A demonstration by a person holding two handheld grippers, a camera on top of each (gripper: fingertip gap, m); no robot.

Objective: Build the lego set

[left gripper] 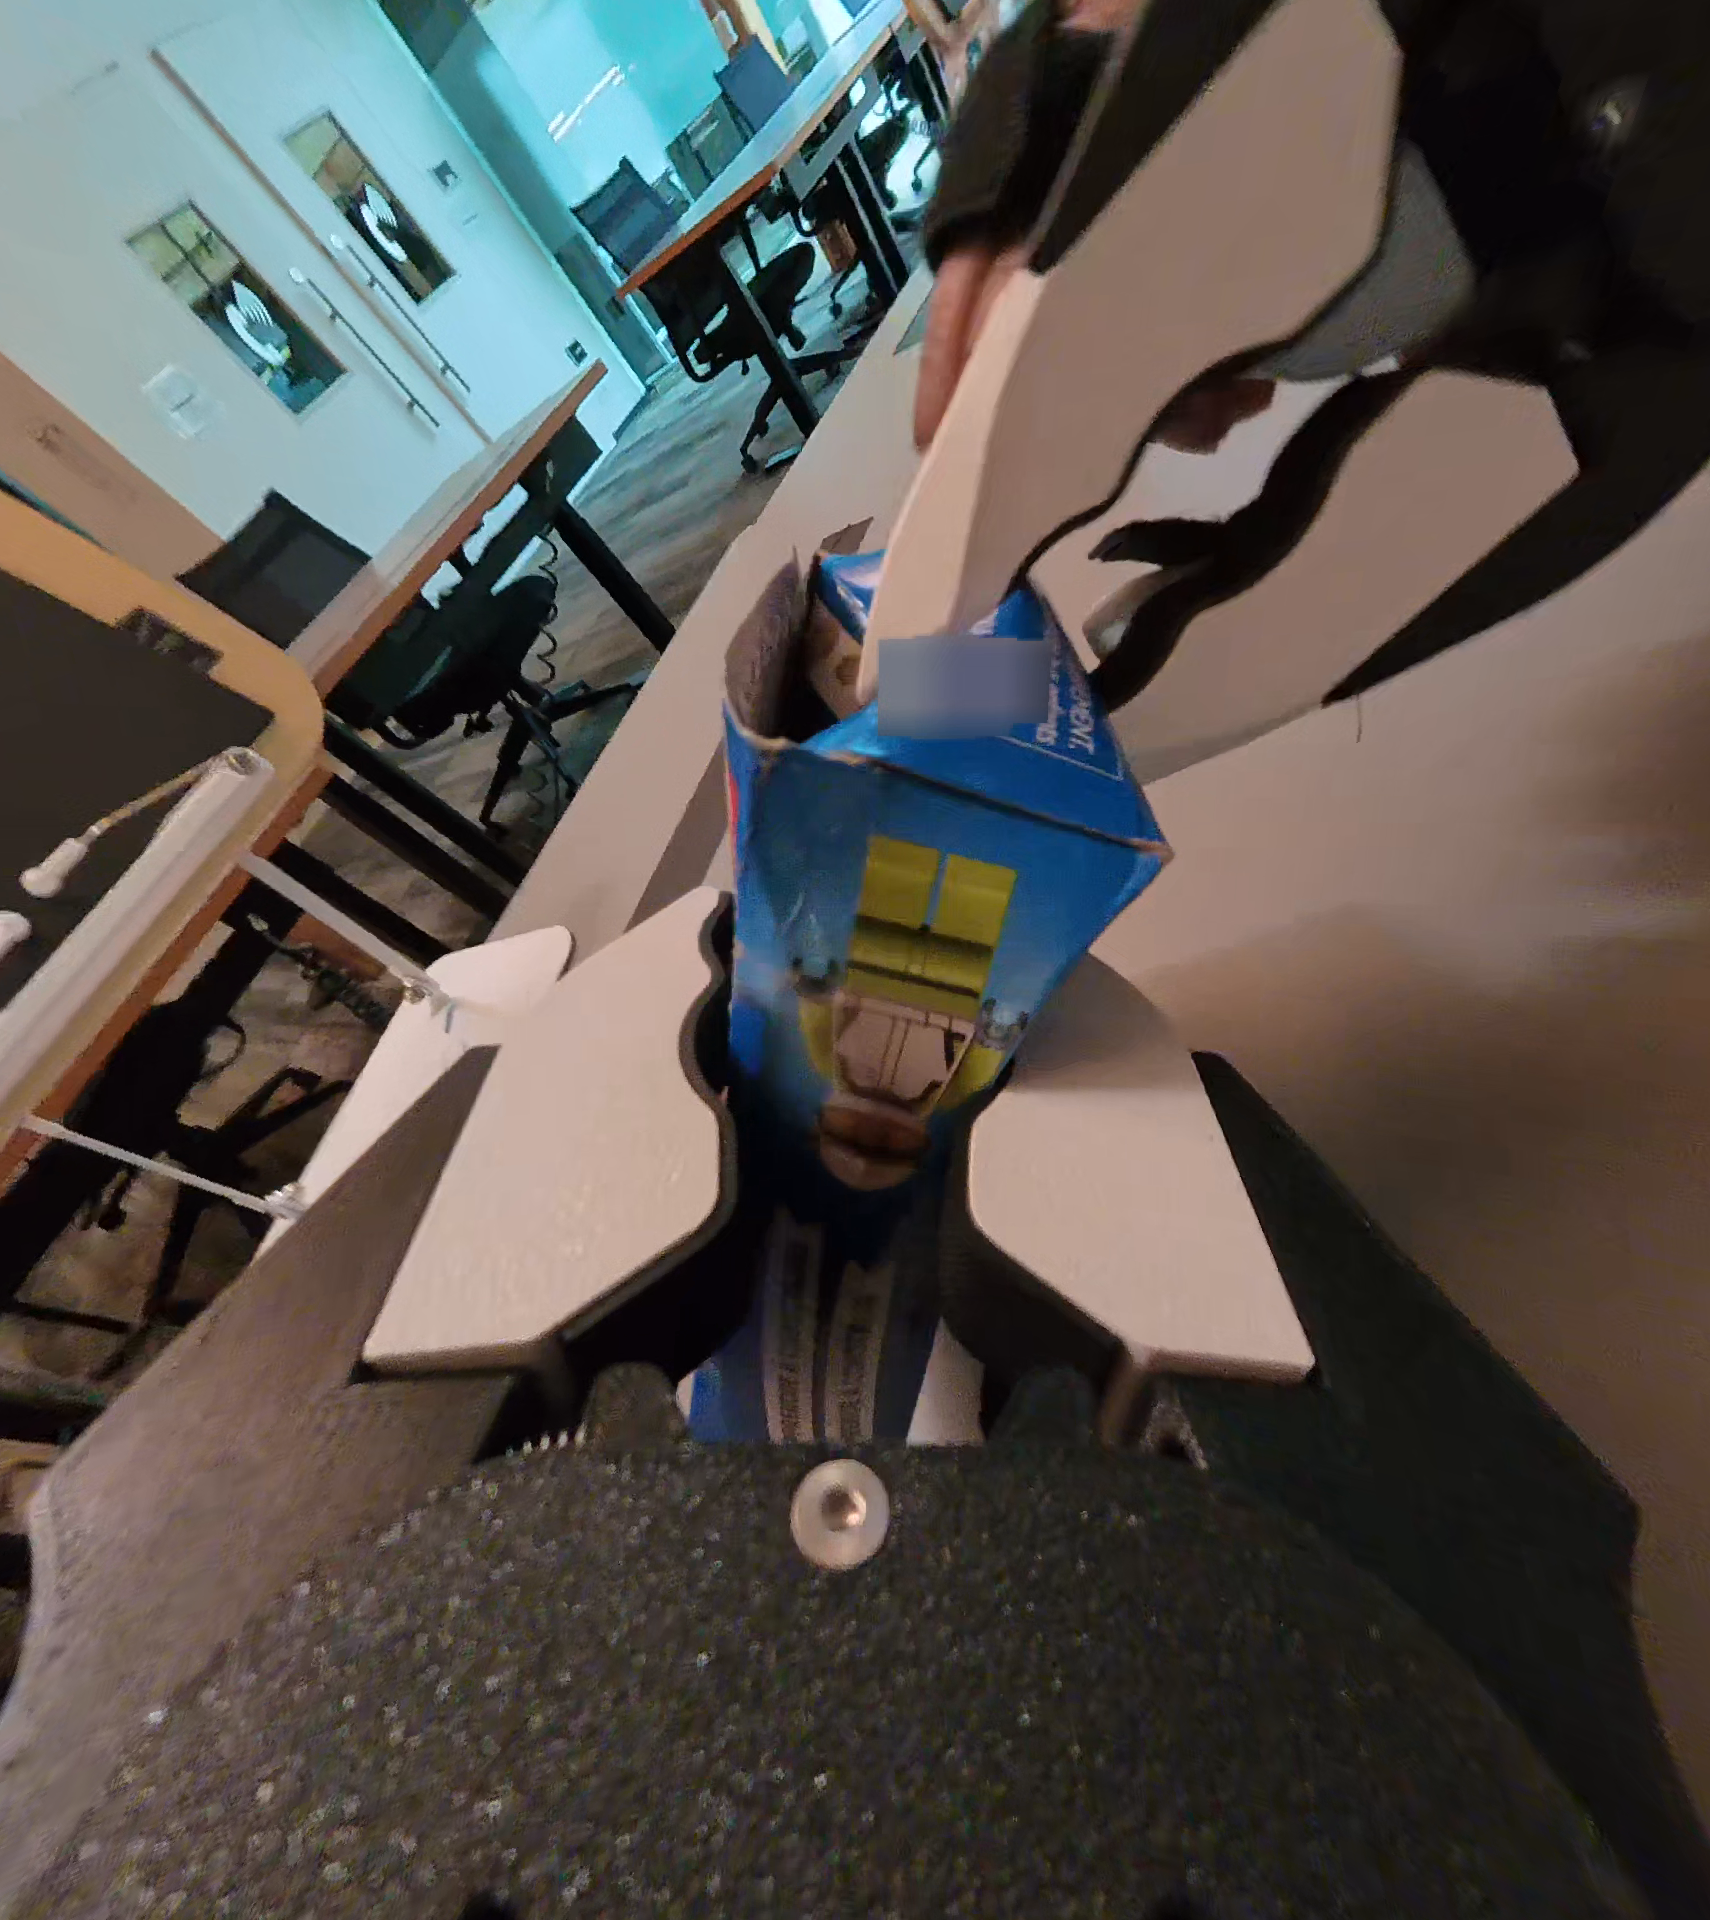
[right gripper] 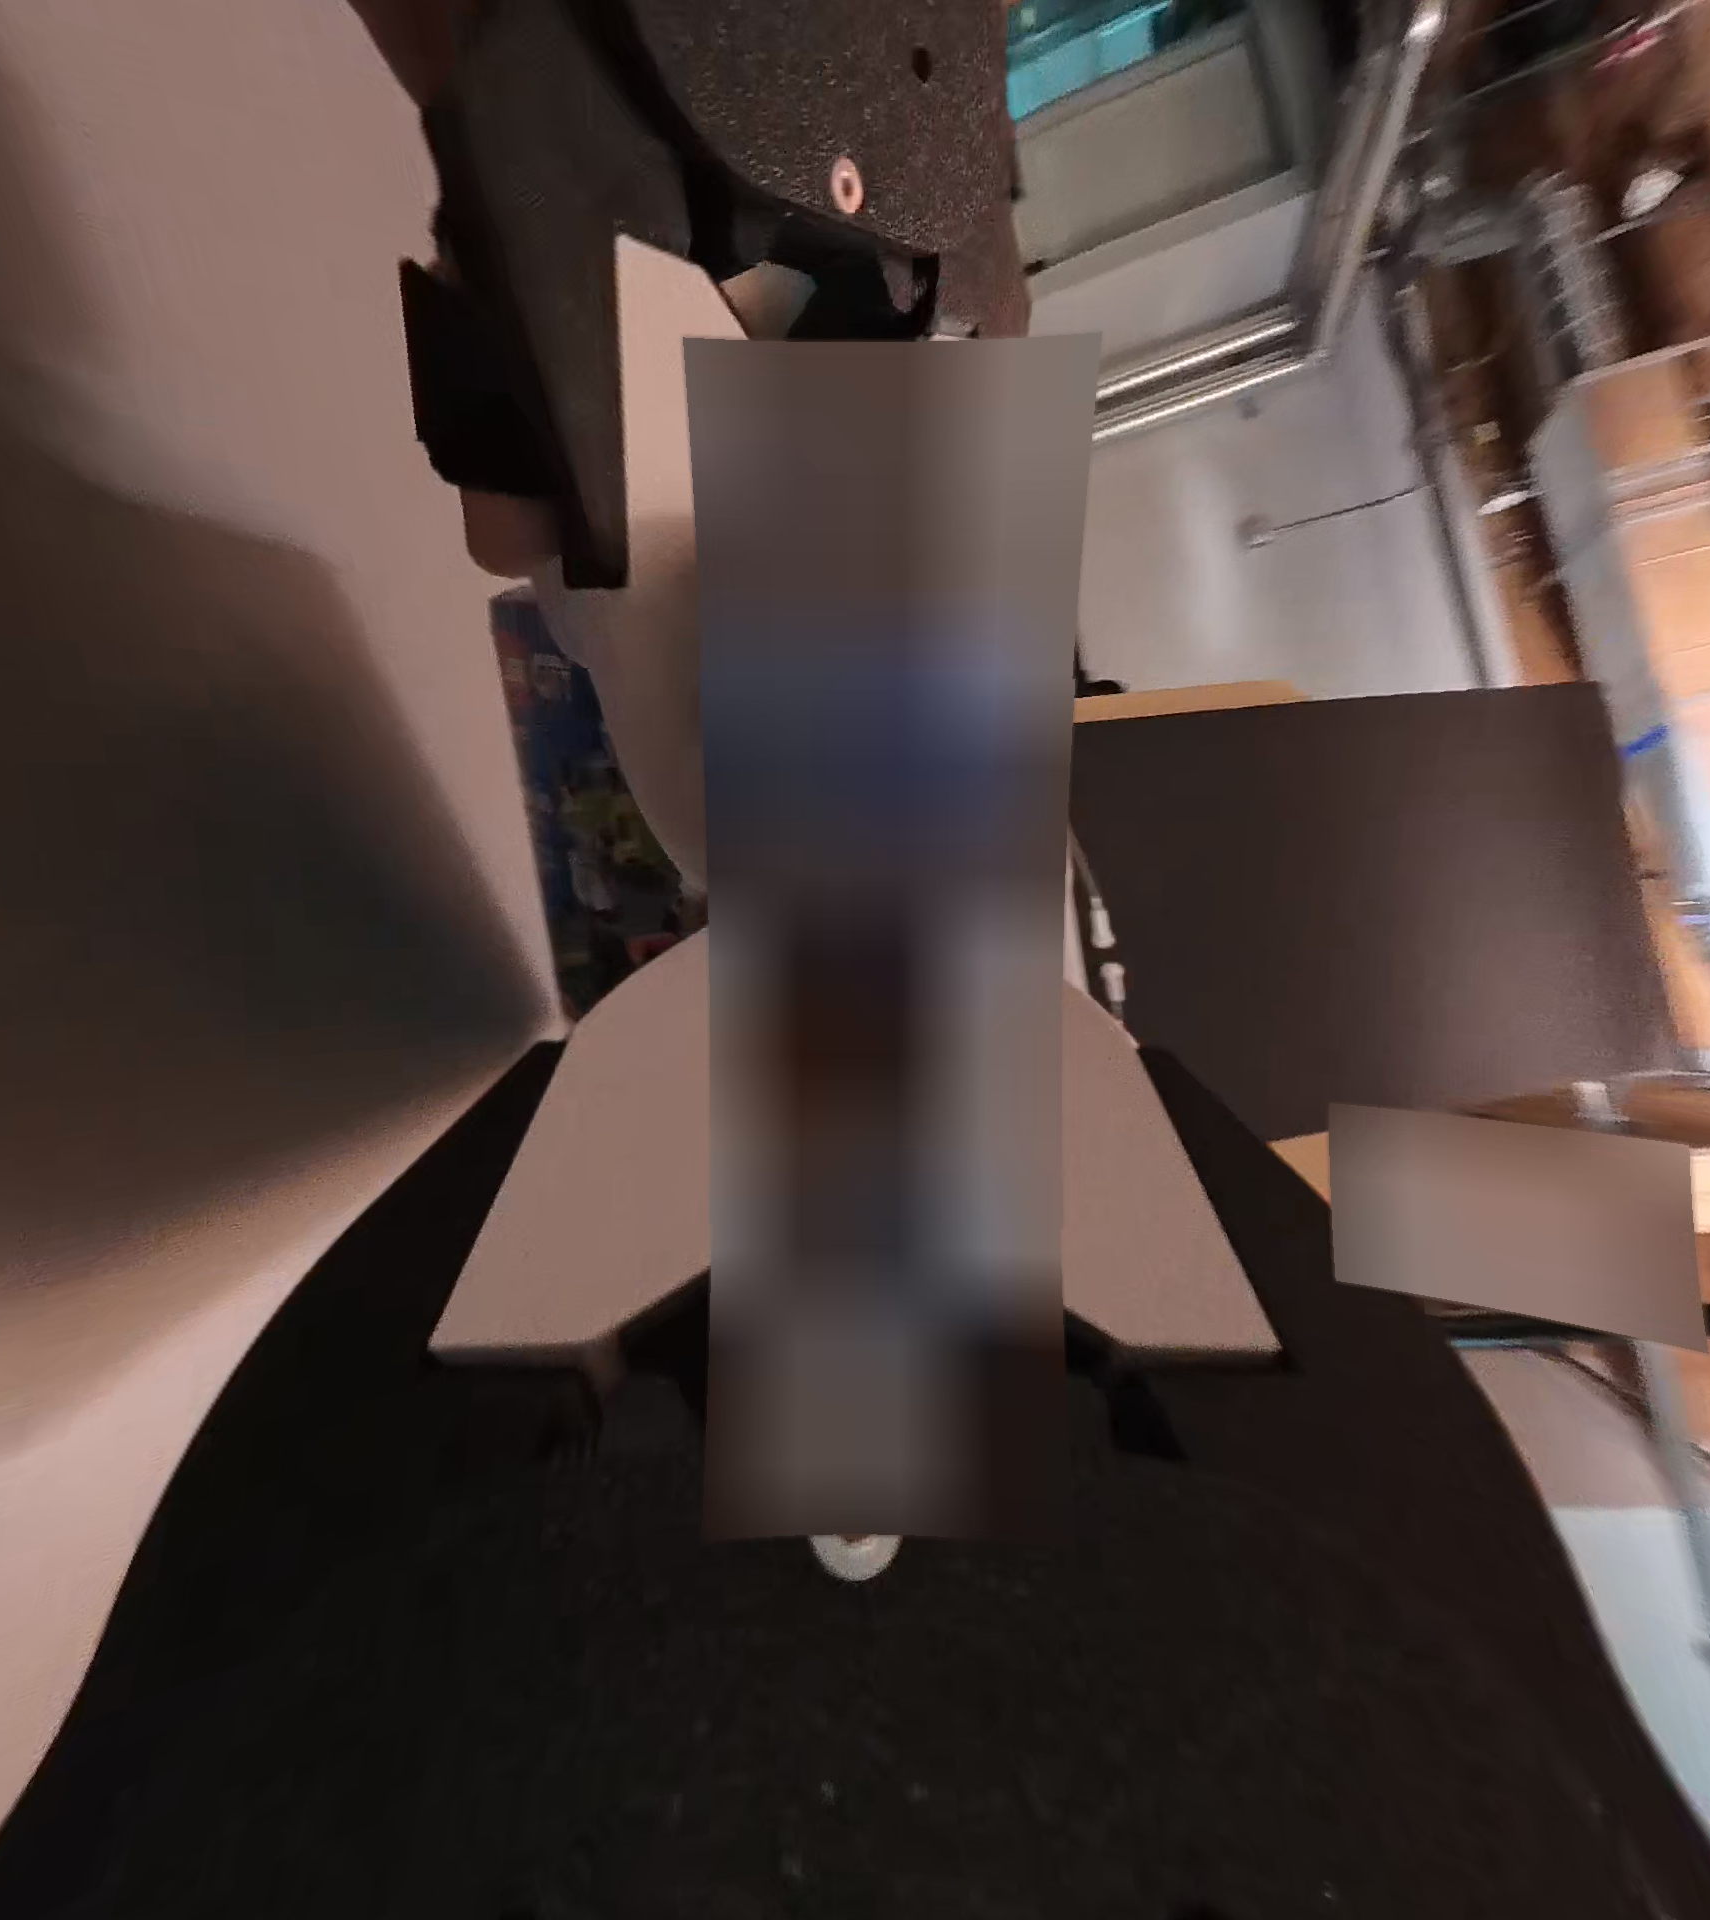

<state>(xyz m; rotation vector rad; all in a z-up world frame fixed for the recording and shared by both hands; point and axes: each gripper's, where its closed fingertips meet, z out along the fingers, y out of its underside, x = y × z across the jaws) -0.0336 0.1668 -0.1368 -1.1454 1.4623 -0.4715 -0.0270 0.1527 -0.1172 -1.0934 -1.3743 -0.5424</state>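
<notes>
A blue lego box with a yellow model pictured on it is clamped between the white fingers of my left gripper. It is held over the beige table, and its far end is torn open. My right gripper comes in from the upper right, with one white finger at the box's opening and the other beside its far right corner. In the right wrist view a blur patch hides the gap of my right gripper. Only a strip of the box shows there, with a finger of the left gripper above it.
A gloved hand holds the right gripper. A wood-edged black board with white fittings stands to the left. Desks and office chairs fill the room behind. A dark panel and shelving show to the right. Only a small space, under 4 cm, lies between the two pairs of fingers.
</notes>
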